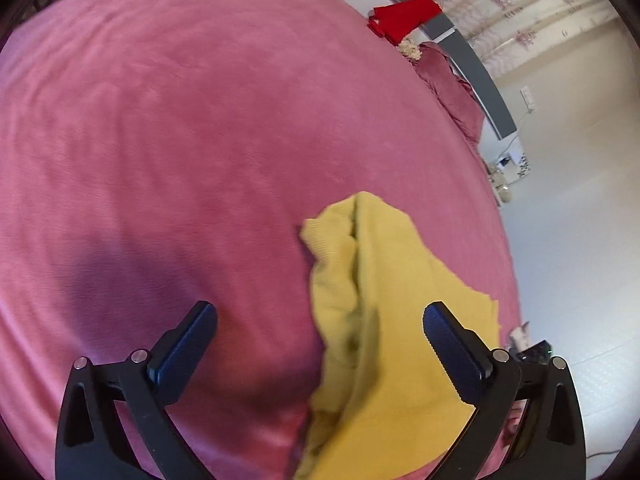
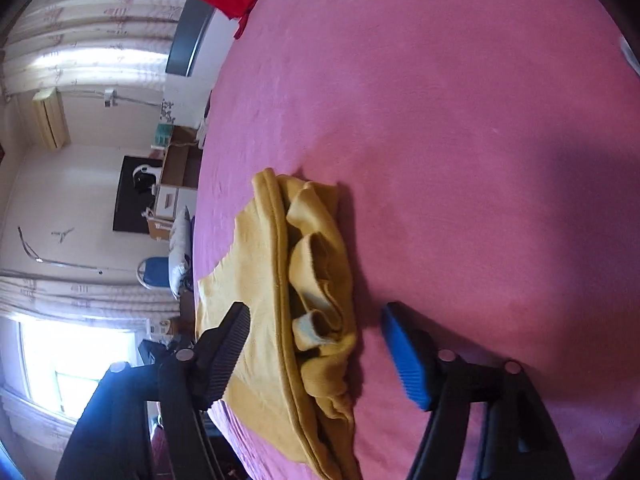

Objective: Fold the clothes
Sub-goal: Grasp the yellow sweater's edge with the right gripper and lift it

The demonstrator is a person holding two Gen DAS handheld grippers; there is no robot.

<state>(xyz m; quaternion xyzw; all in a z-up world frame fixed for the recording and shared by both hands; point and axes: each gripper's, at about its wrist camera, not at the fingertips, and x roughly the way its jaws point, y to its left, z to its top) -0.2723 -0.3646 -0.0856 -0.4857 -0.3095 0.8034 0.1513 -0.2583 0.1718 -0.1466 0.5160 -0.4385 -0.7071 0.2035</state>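
A crumpled yellow garment [image 1: 384,280] lies bunched near the edge of a bed with a pink cover [image 1: 180,120]. My left gripper [image 1: 320,316] hovers over it, jaws wide open; the cloth runs between the fingers and past the right finger [image 1: 448,340], and neither pad presses on it. In the right wrist view the same yellow garment [image 2: 260,248] shows a folded hem and rumpled folds on the pink cover [image 2: 460,140]. My right gripper [image 2: 316,314] is open astride those folds, the black finger [image 2: 228,344] over flat cloth and the blue pad [image 2: 404,356] over the cover.
A red cloth [image 1: 404,16] hangs over the grey headboard [image 1: 480,76], with a dark pink pillow [image 1: 448,84] below it. The bed's edge drops to a pale floor [image 1: 568,240]. Beside the bed stand boxes [image 2: 172,200] and curtained windows [image 2: 80,60].
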